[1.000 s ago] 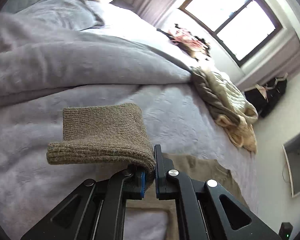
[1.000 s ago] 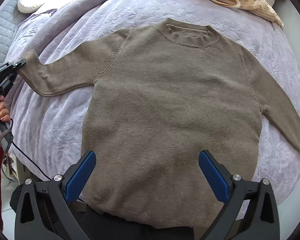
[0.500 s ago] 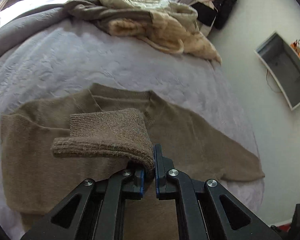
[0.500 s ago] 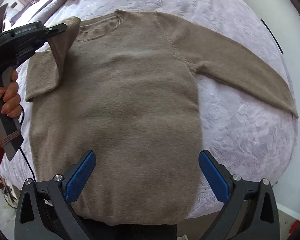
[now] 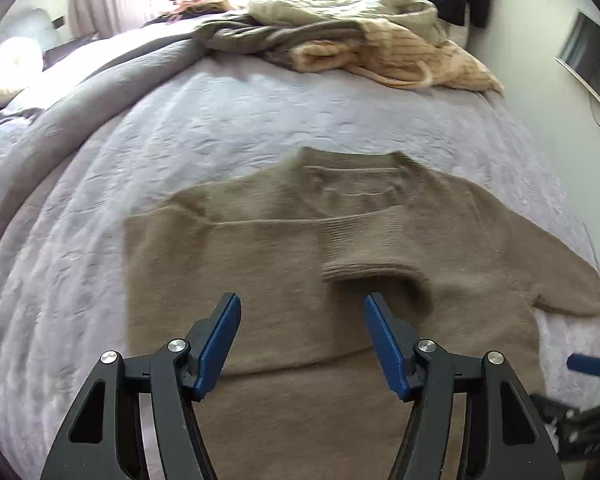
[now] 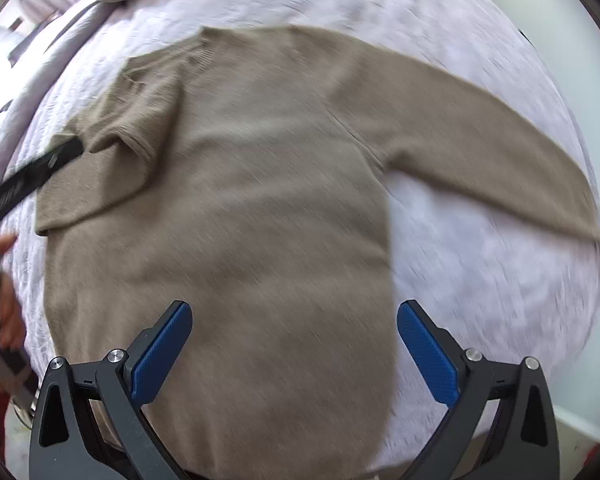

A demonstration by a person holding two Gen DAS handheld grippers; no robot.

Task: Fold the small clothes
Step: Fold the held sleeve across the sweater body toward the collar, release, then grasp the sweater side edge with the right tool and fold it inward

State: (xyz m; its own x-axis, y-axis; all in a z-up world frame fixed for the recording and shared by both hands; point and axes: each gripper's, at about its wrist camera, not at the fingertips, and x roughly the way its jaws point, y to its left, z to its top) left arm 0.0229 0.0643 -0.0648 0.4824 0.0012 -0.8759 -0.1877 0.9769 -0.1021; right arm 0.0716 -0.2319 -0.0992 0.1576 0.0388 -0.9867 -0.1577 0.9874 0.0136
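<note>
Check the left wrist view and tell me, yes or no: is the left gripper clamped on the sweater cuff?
No. The left gripper stands open with nothing between its pads, and the cuff lies folded across the sweater.

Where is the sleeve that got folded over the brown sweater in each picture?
Left wrist view: the folded sleeve lies across the sweater's chest, just right of middle, below the neckline.
Right wrist view: the folded sleeve is at upper left, beside the left claw's dark finger.
Shared landmark: the neckline, just above the cuff.

Tan sweater flat, one sleeve folded.
</note>
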